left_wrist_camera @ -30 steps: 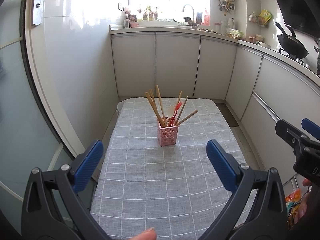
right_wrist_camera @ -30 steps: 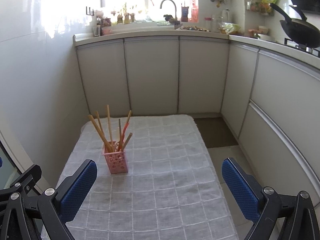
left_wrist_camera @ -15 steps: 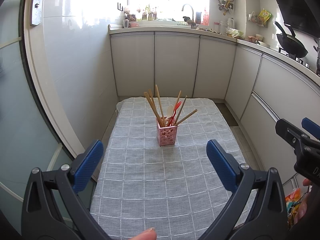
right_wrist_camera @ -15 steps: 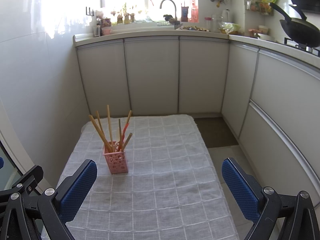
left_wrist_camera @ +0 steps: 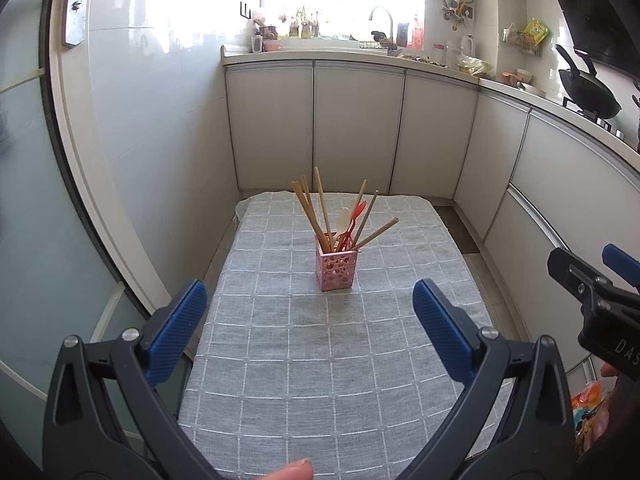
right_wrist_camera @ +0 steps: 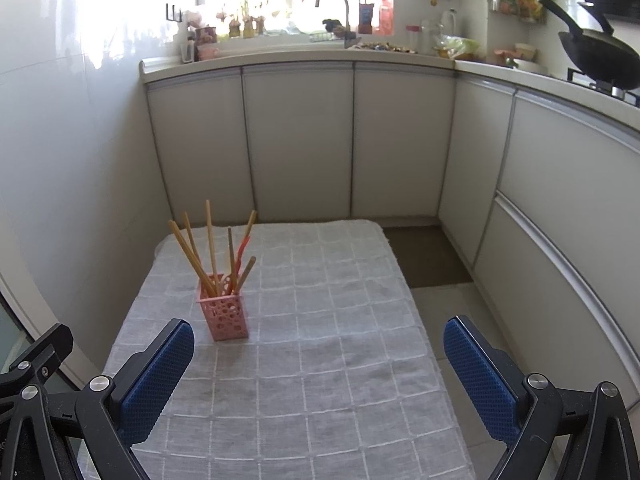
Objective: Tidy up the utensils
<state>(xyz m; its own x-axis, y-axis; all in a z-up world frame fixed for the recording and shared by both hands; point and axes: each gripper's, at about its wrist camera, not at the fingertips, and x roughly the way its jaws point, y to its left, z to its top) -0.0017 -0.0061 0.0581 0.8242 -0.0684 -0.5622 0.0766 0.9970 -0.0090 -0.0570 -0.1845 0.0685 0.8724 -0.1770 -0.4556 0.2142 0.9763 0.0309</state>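
left tool (left_wrist_camera: pixel 306 322) jaws apart, empty | right tool (right_wrist_camera: pixel 318 360) same | chopsticks (left_wrist_camera: pixel 320 210) in pink holder (left_wrist_camera: pixel 338 270): light, stiff, likely slippery; pinch upper shafts

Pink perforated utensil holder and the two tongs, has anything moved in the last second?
Nothing visibly changed. The pink perforated utensil holder stands in the same spot on the grey checked tablecloth with its wooden chopsticks leaning as before, and the left tongs and right tongs hang open, holding nothing.
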